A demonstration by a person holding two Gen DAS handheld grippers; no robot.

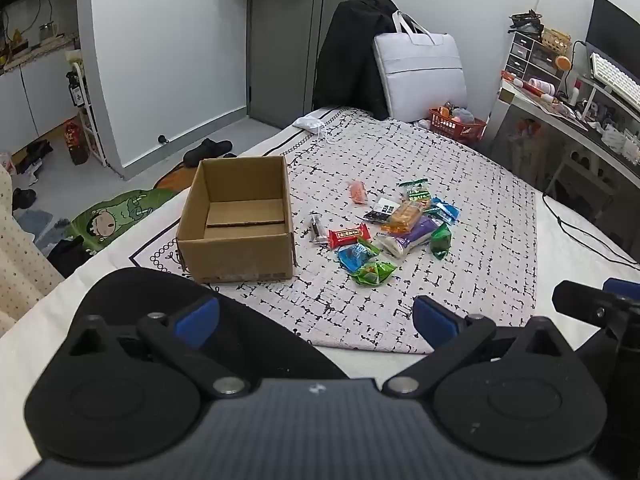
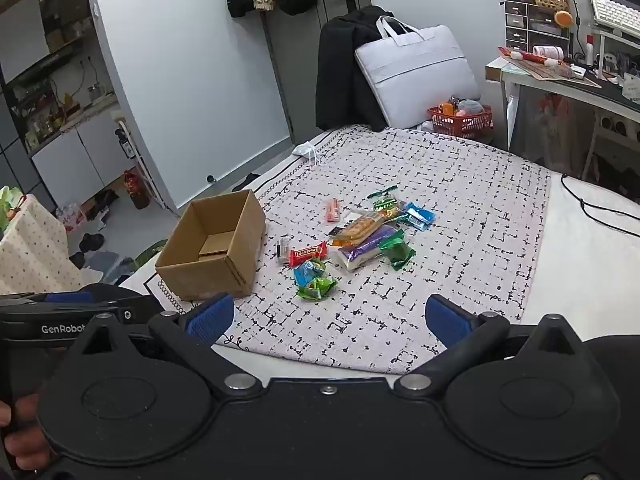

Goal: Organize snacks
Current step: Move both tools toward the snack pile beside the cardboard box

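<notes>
Both grippers hang over the near edge of the bed, tilted down toward a patterned cloth [image 1: 460,208]. The left gripper [image 1: 316,316] has its blue pads spread wide with nothing between them; the right gripper [image 2: 330,316] is spread just as wide and also holds nothing.

An open cardboard box [image 1: 240,224] sits on the cloth's left side, empty but for its folded bottom flaps. Just right of it lies a loose cluster of snacks [image 1: 392,228]: a red bar [image 1: 348,235] nearest the box, a blue packet [image 1: 354,256] touching a green packet [image 1: 374,272] at the near end, and a purple pack [image 1: 416,230] under an orange one [image 1: 406,213] in the middle. A small pink packet [image 1: 358,192] lies apart at the back. The small dark item beside the red bar is too blurred to name.
</notes>
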